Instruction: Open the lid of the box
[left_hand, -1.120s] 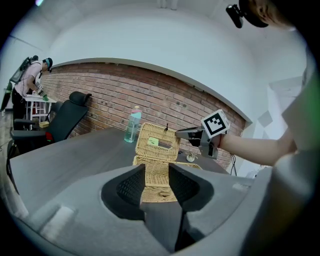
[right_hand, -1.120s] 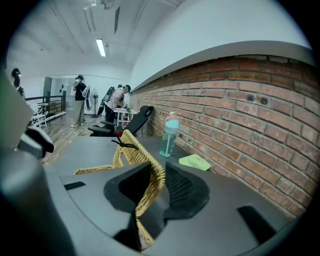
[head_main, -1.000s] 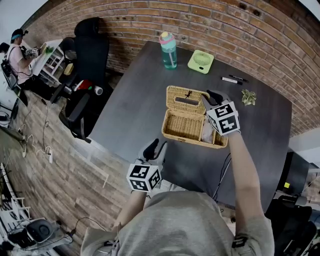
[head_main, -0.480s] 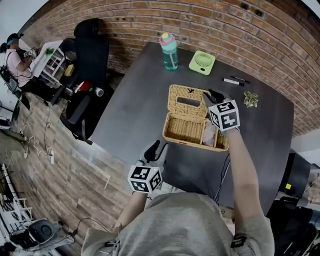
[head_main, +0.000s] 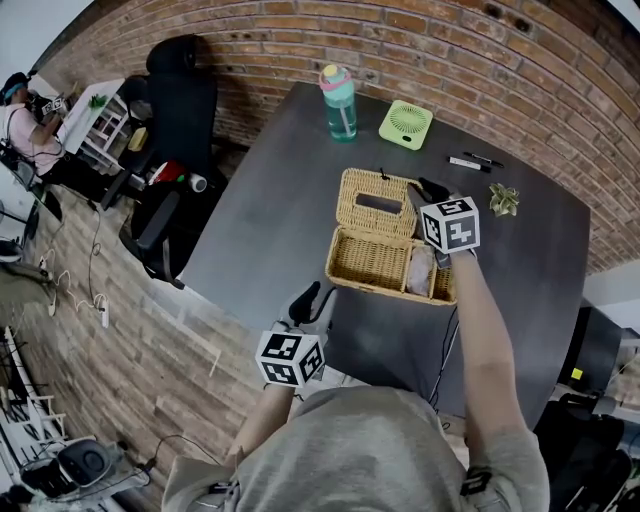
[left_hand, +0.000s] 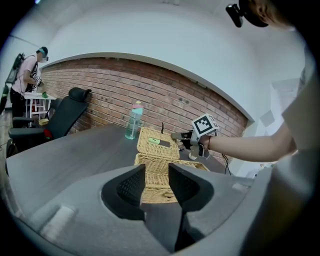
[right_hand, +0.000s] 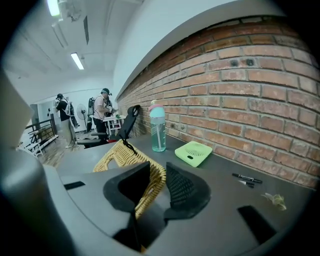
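Observation:
The wicker box (head_main: 372, 258) stands mid-table with its lid (head_main: 378, 203) swung up and leaning back on the far side. My right gripper (head_main: 427, 192) is at the lid's right end, shut on its woven rim. In the right gripper view the lid's edge (right_hand: 150, 184) runs between the jaws of that gripper (right_hand: 157, 174). My left gripper (head_main: 312, 298) hangs near the table's front edge, open and with nothing in it. From the left gripper view (left_hand: 156, 171) the box (left_hand: 155, 161) lies straight ahead, with the raised lid (left_hand: 154, 143) and the right gripper (left_hand: 181, 136) behind it.
A teal bottle (head_main: 337, 100), a green fan (head_main: 403, 123), markers (head_main: 468, 160) and a small crumpled thing (head_main: 498, 197) lie toward the brick wall. A pale thing (head_main: 420, 268) sits in the box's right part. A black chair (head_main: 180, 100) stands left of the table; a person (head_main: 20, 110) is far left.
The right gripper has moved a little farther back with the lid's rim, and the lid leans back more. The left gripper has barely moved.

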